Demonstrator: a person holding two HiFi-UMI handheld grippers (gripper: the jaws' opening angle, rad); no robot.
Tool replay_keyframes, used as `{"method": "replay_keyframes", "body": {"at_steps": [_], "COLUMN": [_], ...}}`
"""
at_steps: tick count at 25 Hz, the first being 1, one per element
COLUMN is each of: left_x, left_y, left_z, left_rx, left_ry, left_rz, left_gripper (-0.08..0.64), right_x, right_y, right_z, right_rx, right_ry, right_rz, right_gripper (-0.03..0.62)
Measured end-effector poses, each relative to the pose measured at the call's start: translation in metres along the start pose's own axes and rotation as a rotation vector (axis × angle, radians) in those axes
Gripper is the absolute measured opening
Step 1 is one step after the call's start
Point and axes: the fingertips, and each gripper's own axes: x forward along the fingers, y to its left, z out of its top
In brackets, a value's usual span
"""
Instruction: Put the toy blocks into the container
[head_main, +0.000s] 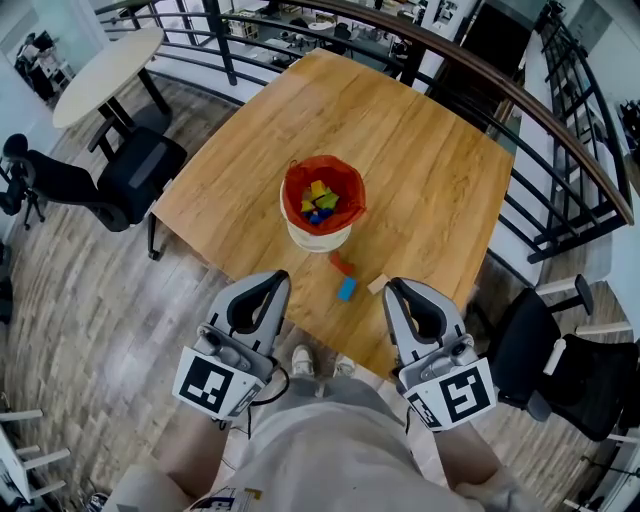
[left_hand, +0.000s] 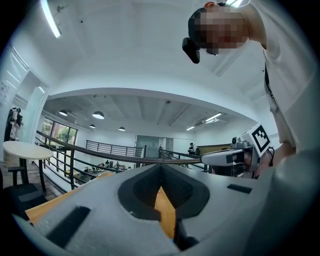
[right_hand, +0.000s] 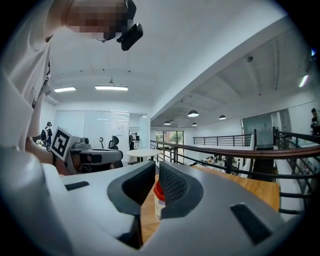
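Note:
A white bucket (head_main: 318, 236) with a red liner stands in the middle of the wooden table (head_main: 420, 160) and holds several coloured blocks. On the table in front of it lie a red block (head_main: 341, 264), a blue block (head_main: 346, 289) and a tan block (head_main: 377, 284). Both grippers hang at the table's near edge, empty. My left gripper (head_main: 281, 276) is shut, left of the blocks; its tips meet in the left gripper view (left_hand: 161, 167). My right gripper (head_main: 391, 285) is shut just right of the tan block. In the right gripper view the bucket (right_hand: 158, 200) shows behind the right gripper's (right_hand: 156, 165) jaws.
Black office chairs stand left (head_main: 130, 175) and right (head_main: 545, 350) of the table. A round white table (head_main: 105, 60) is at the far left. A curved railing (head_main: 520, 100) runs behind the table. The person's shoes (head_main: 300, 360) show at the near edge.

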Motion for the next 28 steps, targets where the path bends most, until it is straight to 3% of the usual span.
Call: {"method": "replay_keyframes", "body": {"at_steps": [3,7,15,24,28], "left_x": [-0.001,-0.006,0.005,0.026,0.036], "left_y": [-0.001,0.002,0.018,0.029,0.033], "left_z": [0.0,-0.002,-0.011,-0.056,-0.085], "left_rx": [0.005,-0.034,-0.021,-0.007,-0.041], "left_ry": [0.0,0.009,0.012,0.09,0.13], "left_rz": [-0.002,0.017,0.05,0.059,0.039], "left_gripper": [0.012,0.012,0.012,0.012,0.012], "right_x": [-0.002,-0.003,0.021,0.056,0.077], "right_y": [-0.002,0.0,-0.013,-0.028,-0.037], "right_z": [-0.005,-0.003,-0.025,-0.06,-0.085], "right_rx": [0.008,-0.055,-0.065,-0.08,-0.083], "right_ry": [0.015,0.047,0.132,0.216,0.281], "right_rz": [-0.012,-0.054,-0.031,-0.002,0.004], "right_gripper": [0.035,0.035,0.038,0.045,0.112]}}
